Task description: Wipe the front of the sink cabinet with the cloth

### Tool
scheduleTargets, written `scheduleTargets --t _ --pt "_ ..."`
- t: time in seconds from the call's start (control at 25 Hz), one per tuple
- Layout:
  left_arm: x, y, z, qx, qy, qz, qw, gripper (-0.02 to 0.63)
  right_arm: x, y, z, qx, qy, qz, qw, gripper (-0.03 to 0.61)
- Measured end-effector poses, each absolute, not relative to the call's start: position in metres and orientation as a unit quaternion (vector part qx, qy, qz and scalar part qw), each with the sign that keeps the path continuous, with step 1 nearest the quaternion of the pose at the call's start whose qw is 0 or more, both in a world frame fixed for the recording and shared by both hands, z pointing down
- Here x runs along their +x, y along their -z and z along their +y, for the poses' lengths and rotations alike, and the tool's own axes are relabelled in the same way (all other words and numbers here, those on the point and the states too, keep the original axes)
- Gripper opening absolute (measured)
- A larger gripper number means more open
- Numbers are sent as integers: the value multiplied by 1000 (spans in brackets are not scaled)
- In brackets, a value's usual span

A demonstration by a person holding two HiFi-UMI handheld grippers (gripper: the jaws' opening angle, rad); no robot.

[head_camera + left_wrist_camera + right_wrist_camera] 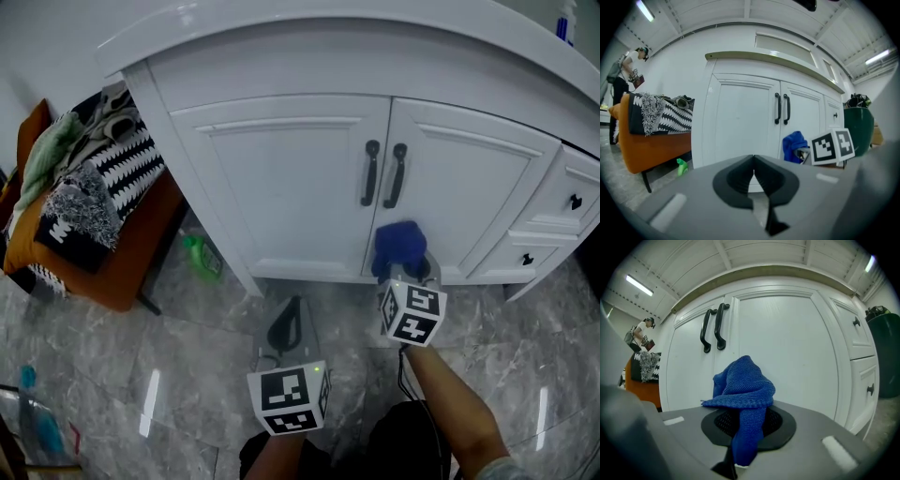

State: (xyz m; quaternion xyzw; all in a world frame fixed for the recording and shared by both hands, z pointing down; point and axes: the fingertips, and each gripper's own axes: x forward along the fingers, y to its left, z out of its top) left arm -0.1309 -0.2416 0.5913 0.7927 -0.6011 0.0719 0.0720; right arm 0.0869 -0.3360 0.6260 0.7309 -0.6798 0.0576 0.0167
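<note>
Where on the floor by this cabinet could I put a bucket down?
The marble floor is bare between the green bottle and the left tongs, and again below the drawers at right. Crowded: the left, where an orange seat piled with blankets stands near the bottle, and the middle, where the right tongs hold a blue cloth.

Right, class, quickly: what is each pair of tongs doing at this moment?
Left tongs: shut, holding nothing.
Right tongs: shut on the blue cloth.

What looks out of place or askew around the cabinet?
A green spray bottle lies on the floor by the sink cabinet's left corner, apparently on its side. Its doors sit shut and even.
</note>
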Motion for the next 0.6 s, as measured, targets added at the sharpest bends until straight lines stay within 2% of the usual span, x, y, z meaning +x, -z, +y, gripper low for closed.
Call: scheduleTargets --t 0.28,0.6 --pt "-155 -593 -243 783 -72 -613 73 9 76 -627 -333 734 -51 -677 10 64" --pt "-178 -590 -241 774 -71 -625 74 9 28 -639 -341 704 -49 -708 28 66"
